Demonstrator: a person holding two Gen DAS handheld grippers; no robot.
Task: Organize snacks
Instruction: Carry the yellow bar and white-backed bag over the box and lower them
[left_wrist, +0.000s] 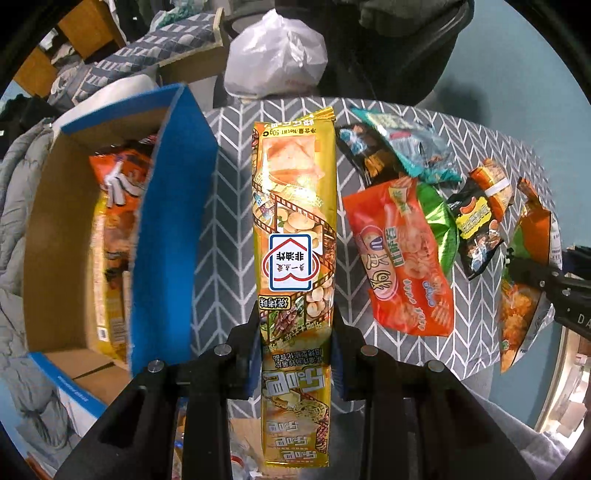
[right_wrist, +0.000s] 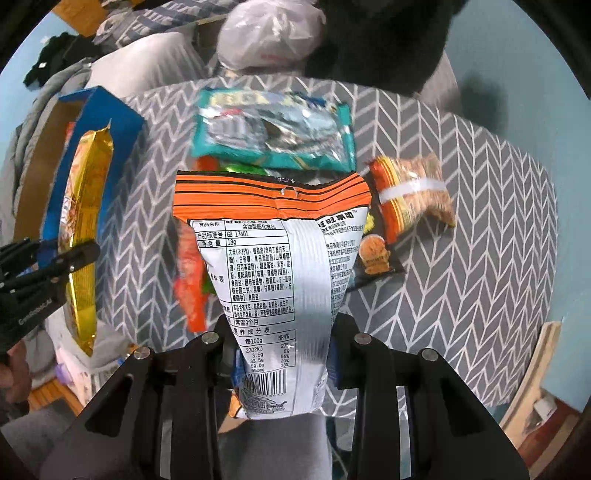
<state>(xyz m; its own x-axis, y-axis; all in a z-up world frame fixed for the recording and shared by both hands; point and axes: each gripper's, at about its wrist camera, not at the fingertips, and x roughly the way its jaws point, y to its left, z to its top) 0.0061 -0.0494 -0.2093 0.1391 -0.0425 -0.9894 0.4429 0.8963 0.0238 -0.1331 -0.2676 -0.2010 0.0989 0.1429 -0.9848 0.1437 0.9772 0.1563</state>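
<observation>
My left gripper (left_wrist: 295, 354) is shut on a long gold snack packet (left_wrist: 295, 229), held above the table just right of the blue cardboard box (left_wrist: 173, 229); the packet also shows in the right wrist view (right_wrist: 83, 236). The box holds orange and yellow snack bags (left_wrist: 114, 229). My right gripper (right_wrist: 282, 354) is shut on an orange and silver snack bag (right_wrist: 273, 258), held above the table. Loose snacks lie on the cloth: an orange bag (left_wrist: 406, 254), a teal bag (right_wrist: 273, 136), a black bag (left_wrist: 476, 232), a small orange noodle pack (right_wrist: 413, 192).
The round table has a grey chevron cloth (right_wrist: 480, 240). A white plastic bag (left_wrist: 275, 55) sits behind the table. Bedding and clothes lie at the left (left_wrist: 22, 206). The right gripper shows at the right edge of the left wrist view (left_wrist: 546, 284).
</observation>
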